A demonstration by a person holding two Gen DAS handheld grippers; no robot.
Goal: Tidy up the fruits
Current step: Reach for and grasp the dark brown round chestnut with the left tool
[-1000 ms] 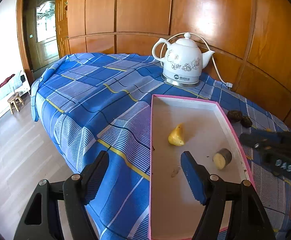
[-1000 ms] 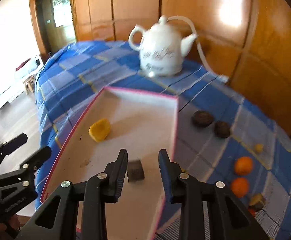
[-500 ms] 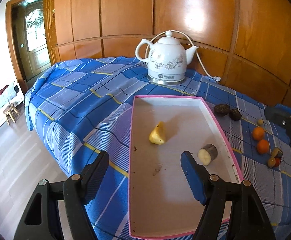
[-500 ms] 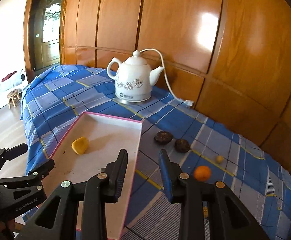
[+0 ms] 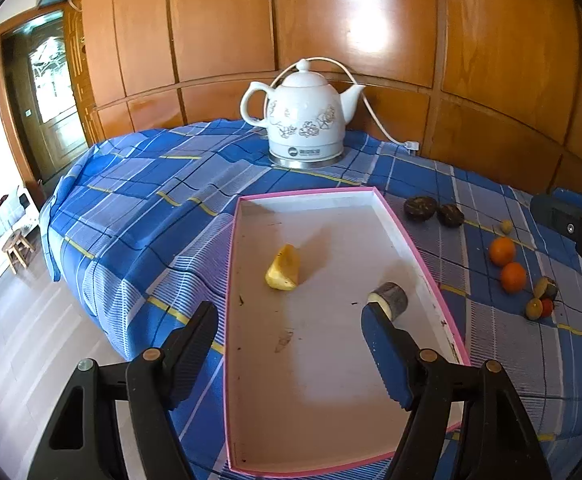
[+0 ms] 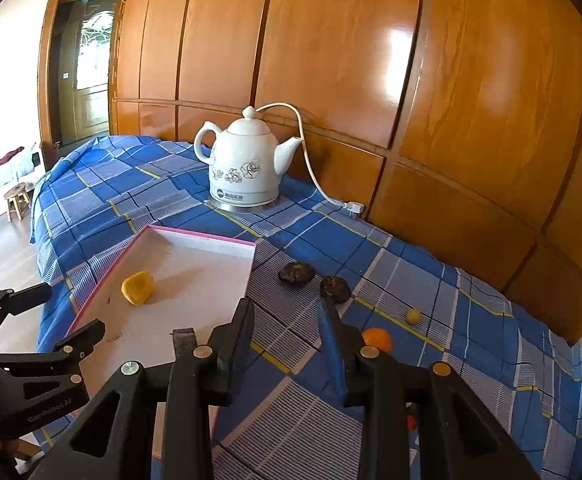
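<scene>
The tray (image 5: 419,252) lies on the tabletop in front of the kettle (image 5: 305,120); inside it sit a yellow piece (image 5: 283,268) and a dark-skinned stub (image 5: 389,302) near its right wall. Right of the tray lie two dark fruits (image 6: 297,273), oranges (image 5: 503,250) and smaller bits. The left gripper (image 5: 291,340) hangs over the tray, fingers wide and empty; the right gripper (image 6: 287,326) – fingers narrow, holding nothing – points at the tabletop just right of the tray. Risk: narrow fingers could nudge a round orange away rather than straddle it – it may roll off.
</scene>
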